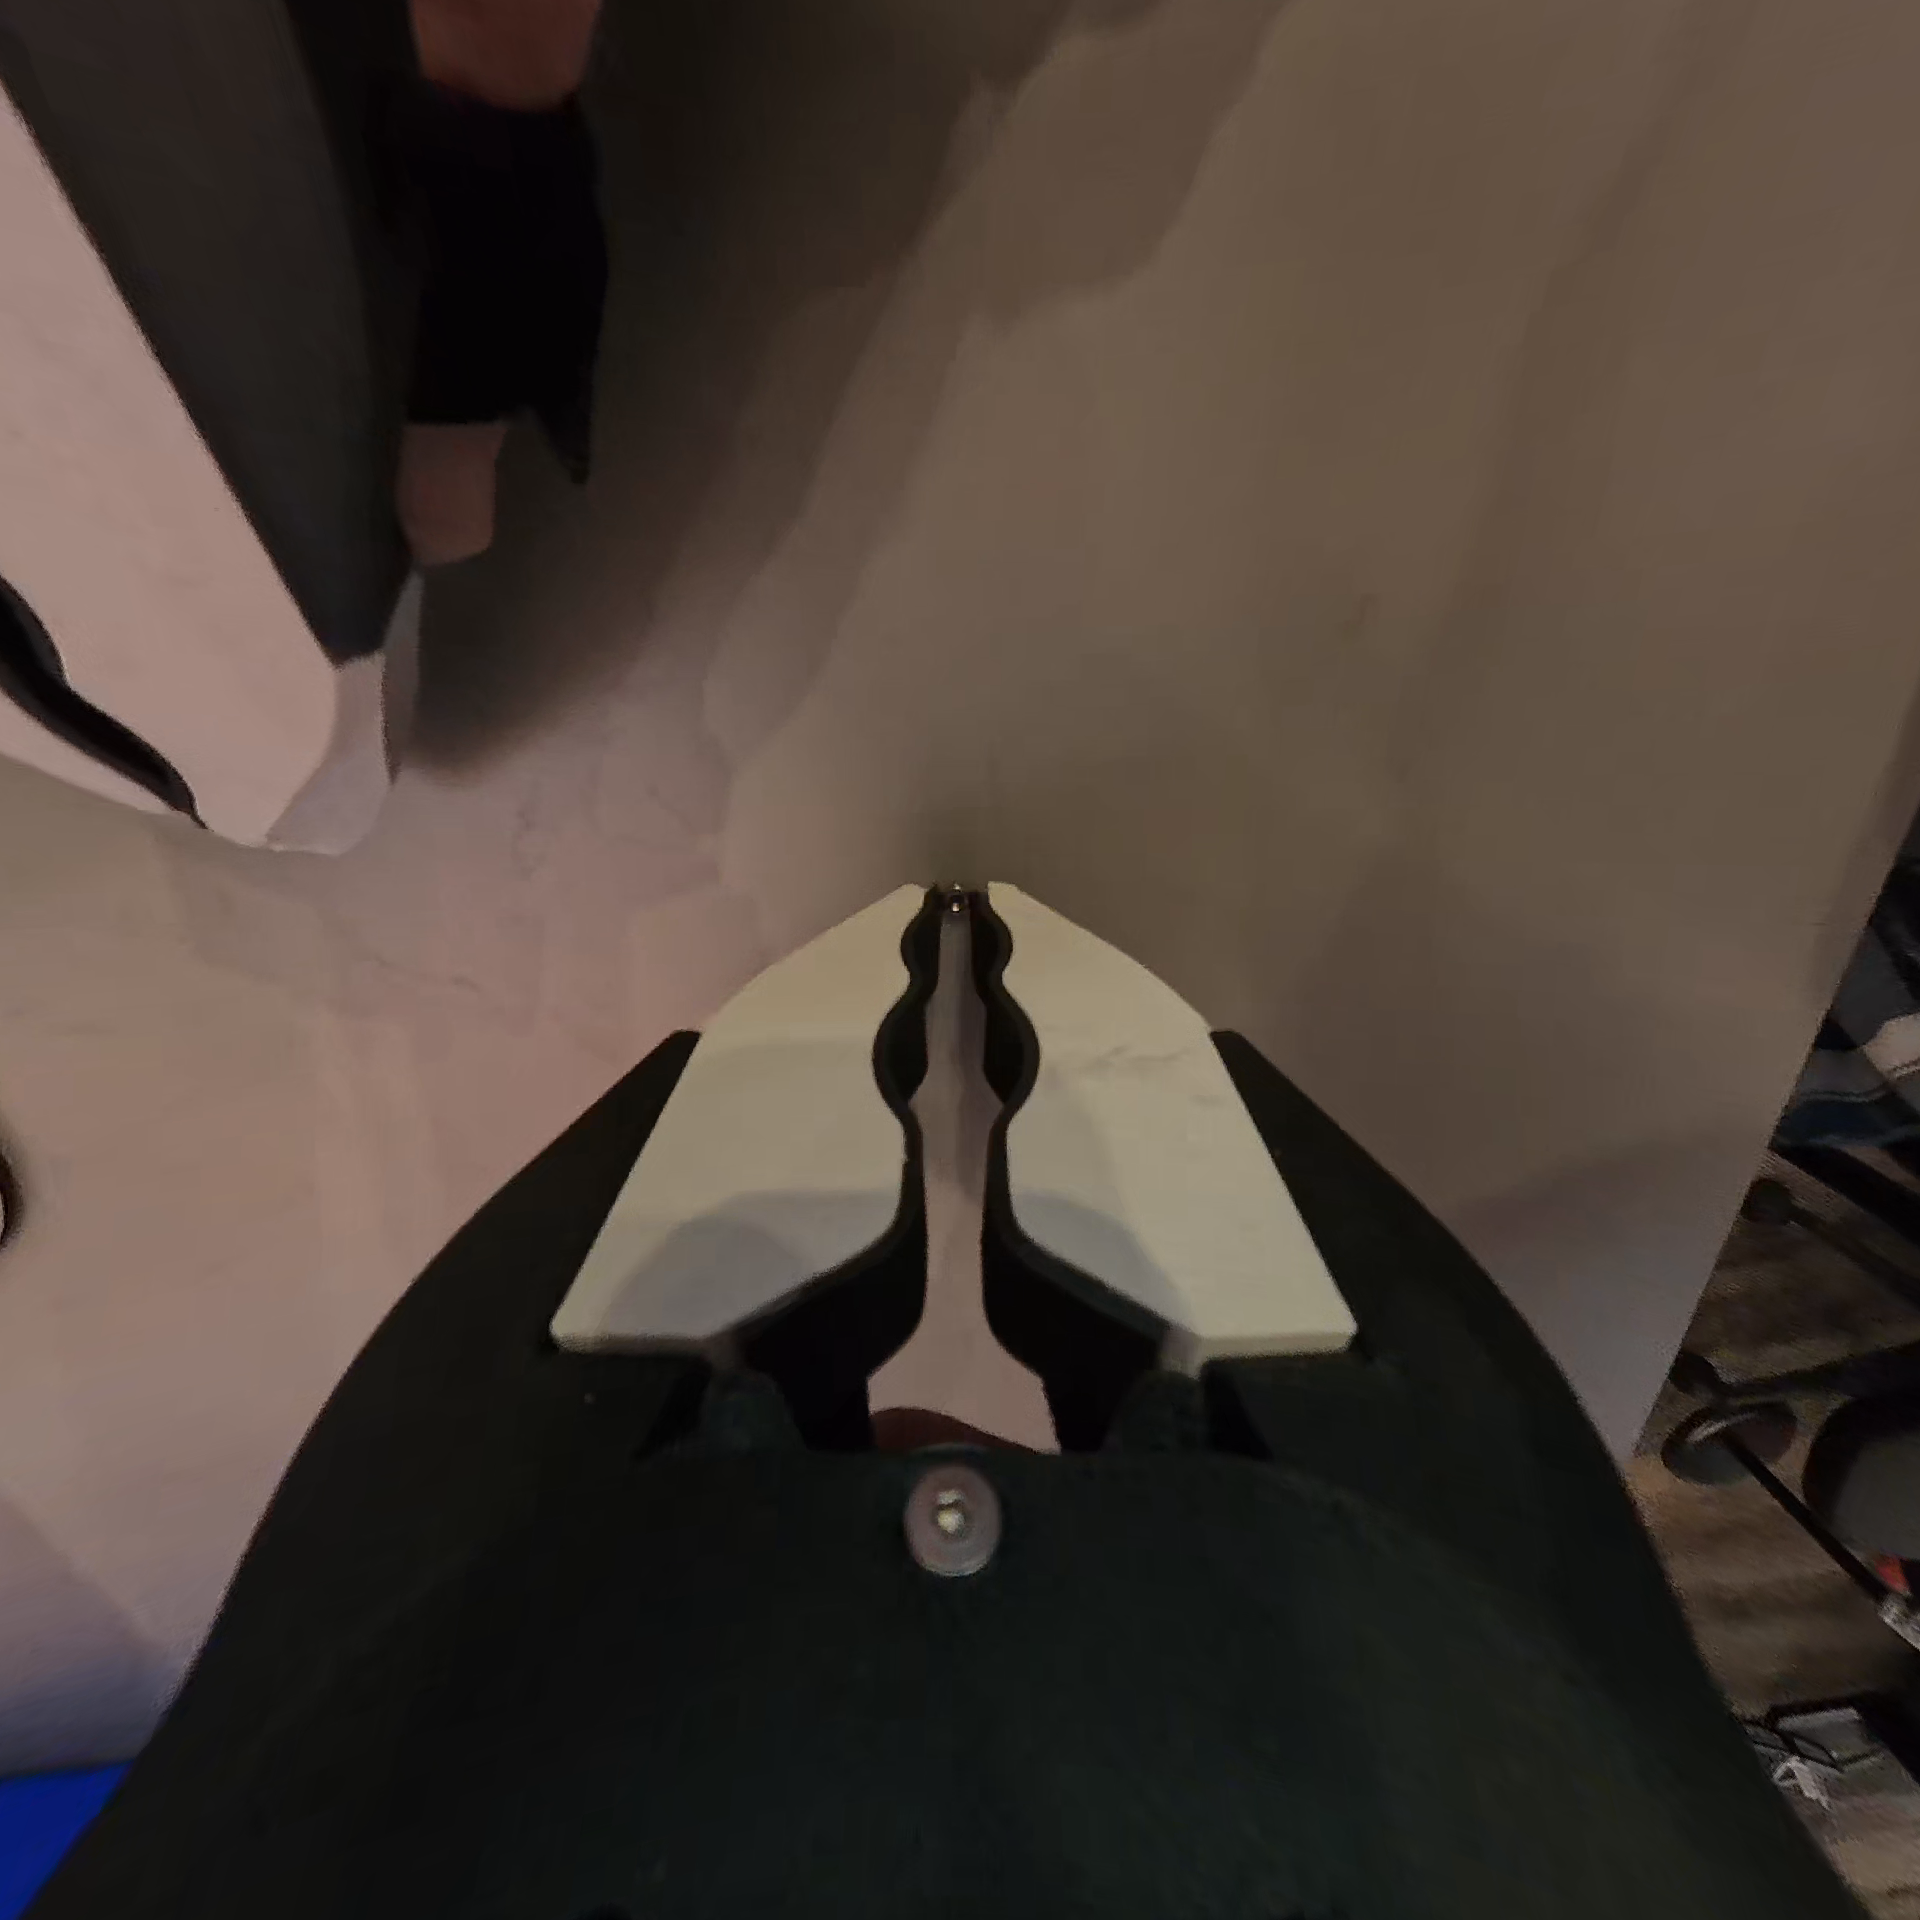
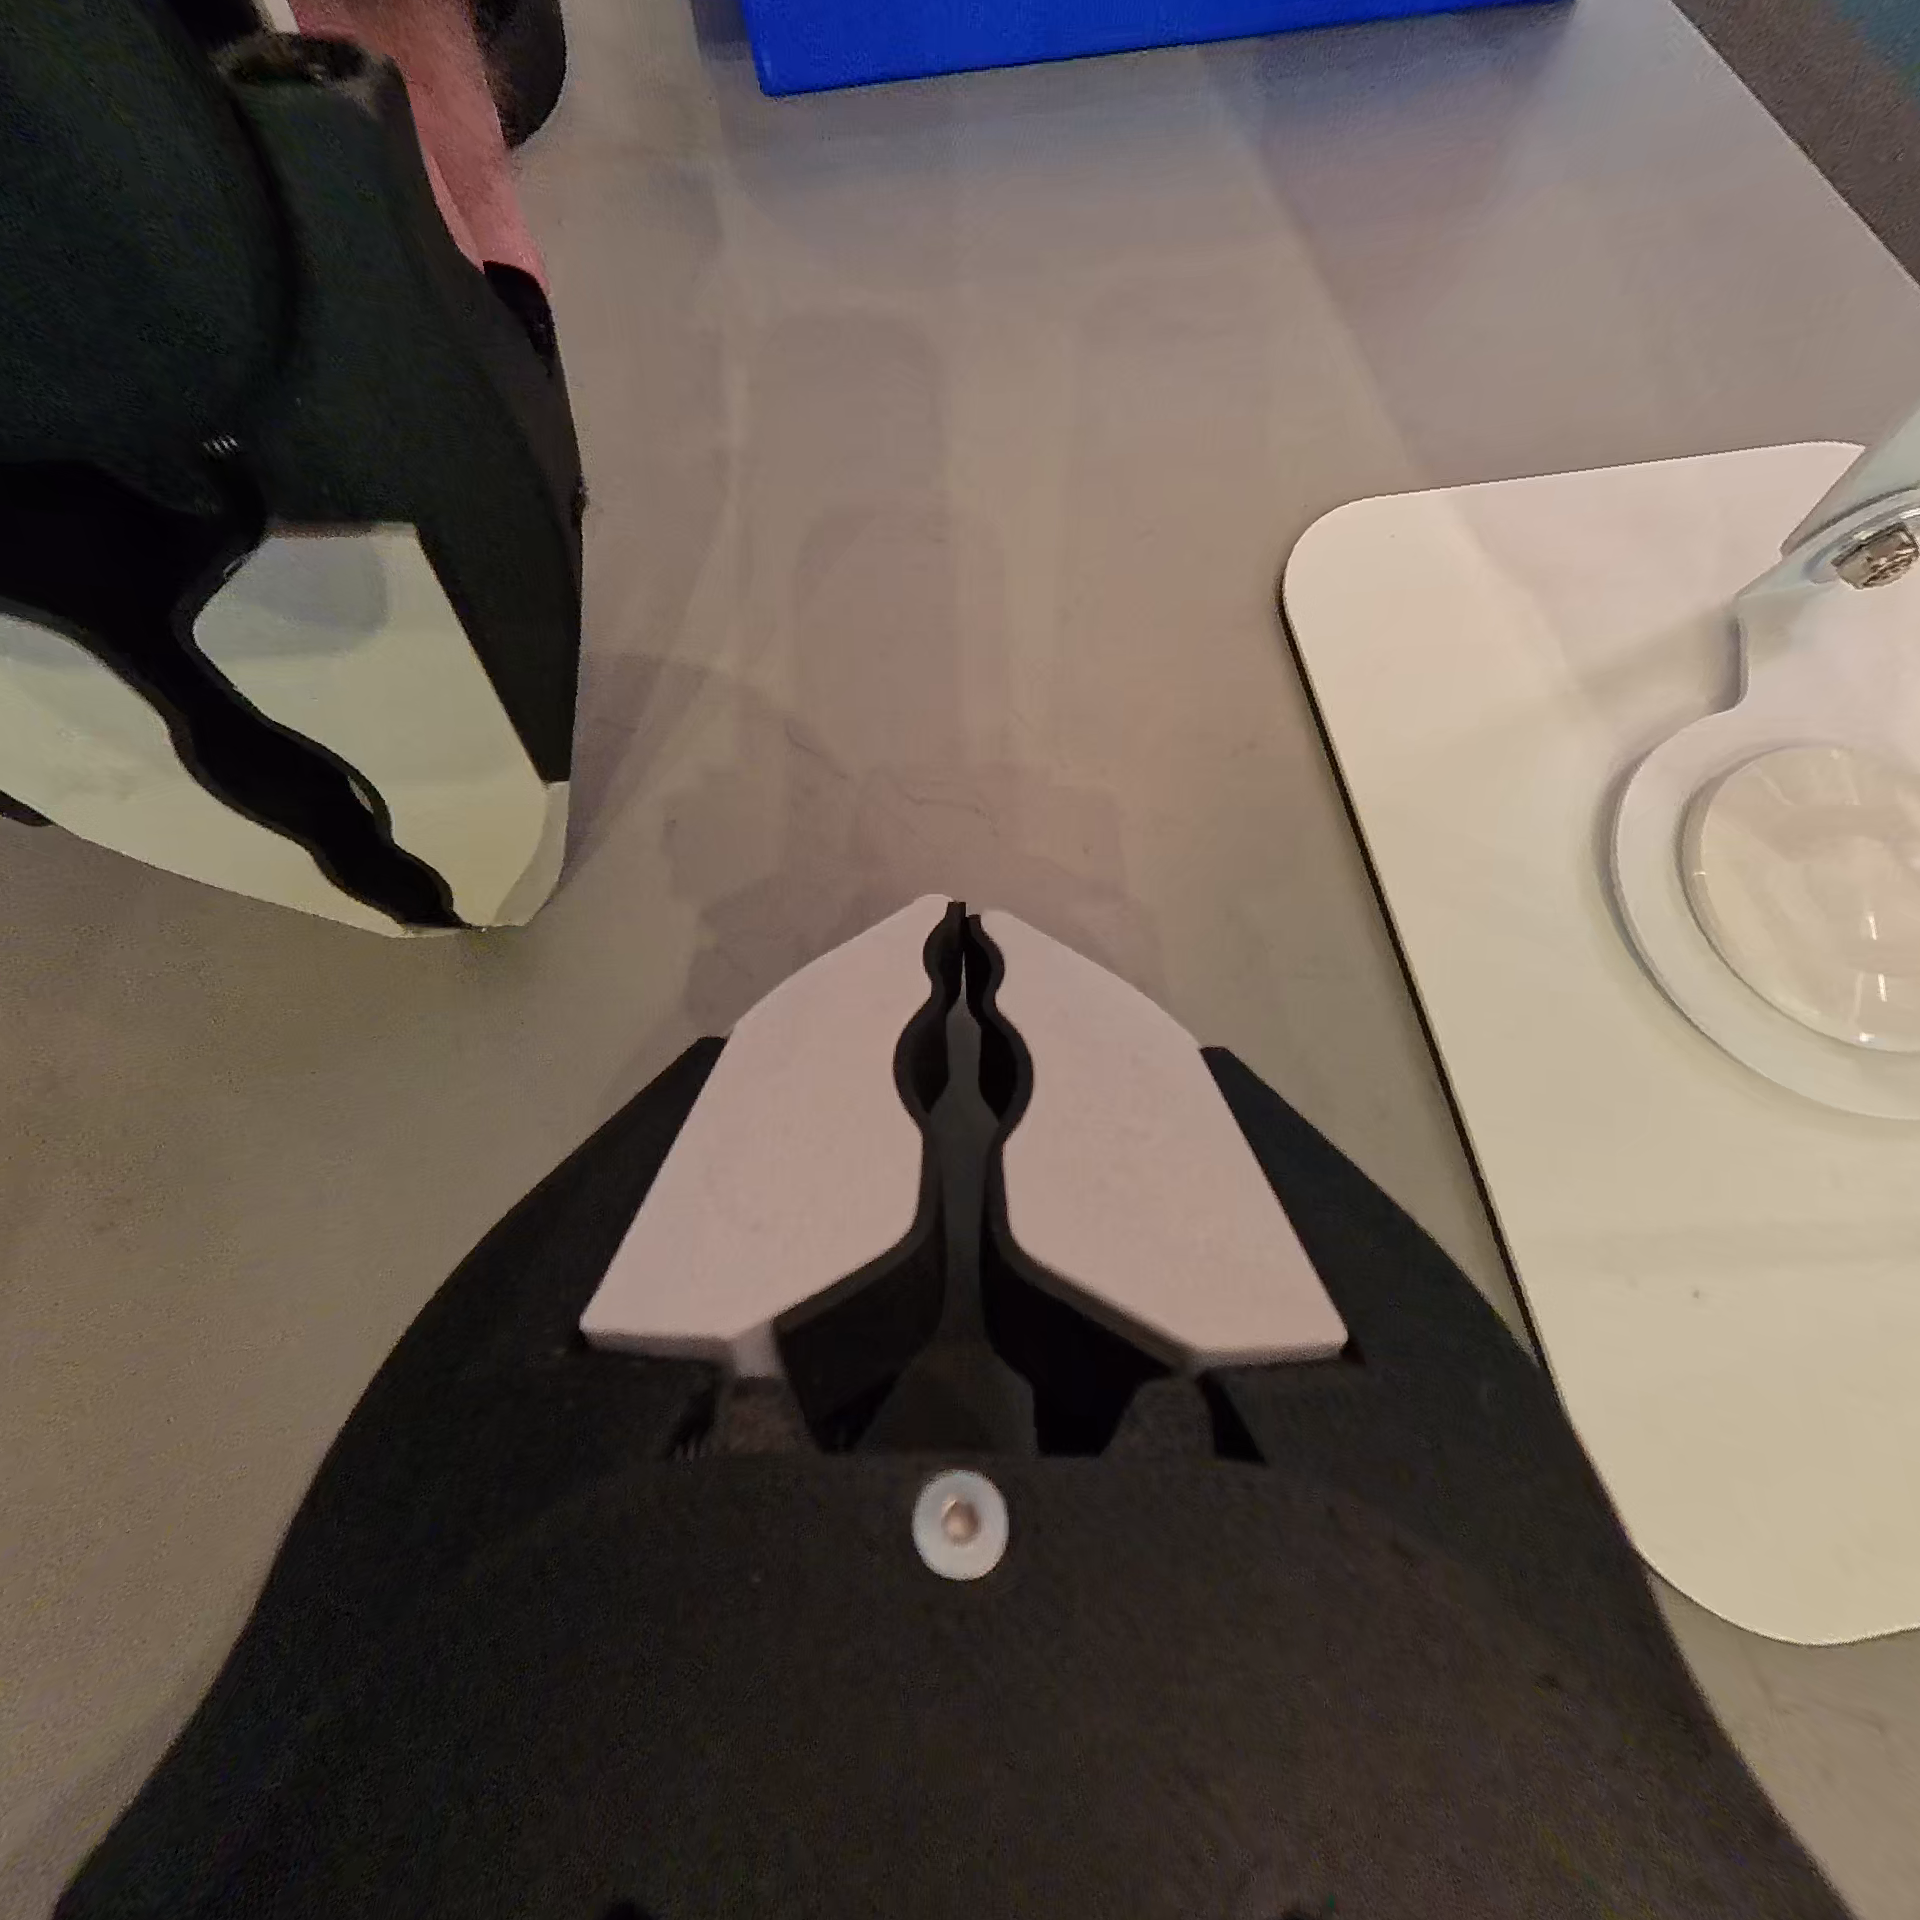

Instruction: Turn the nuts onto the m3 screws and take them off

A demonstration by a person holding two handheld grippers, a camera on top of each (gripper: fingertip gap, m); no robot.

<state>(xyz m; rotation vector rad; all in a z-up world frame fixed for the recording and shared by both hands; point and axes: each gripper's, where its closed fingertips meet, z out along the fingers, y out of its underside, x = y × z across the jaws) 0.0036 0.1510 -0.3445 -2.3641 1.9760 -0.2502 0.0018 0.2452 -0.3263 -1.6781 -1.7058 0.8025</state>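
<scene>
Small metal ball (image 1: 953, 908) pinched at left claw (image 1: 954, 902) tips, on table (image 1: 1247, 520)

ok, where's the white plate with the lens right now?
Right wrist view, right side: the white plate lies flat on the grey table, beside and to the right of the right gripper, with its lens near the picture's right edge.

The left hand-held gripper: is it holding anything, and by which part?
Yes: the left hand-held gripper pinches a tiny shiny metal bit at its very fingertips; too small to identify.
</scene>
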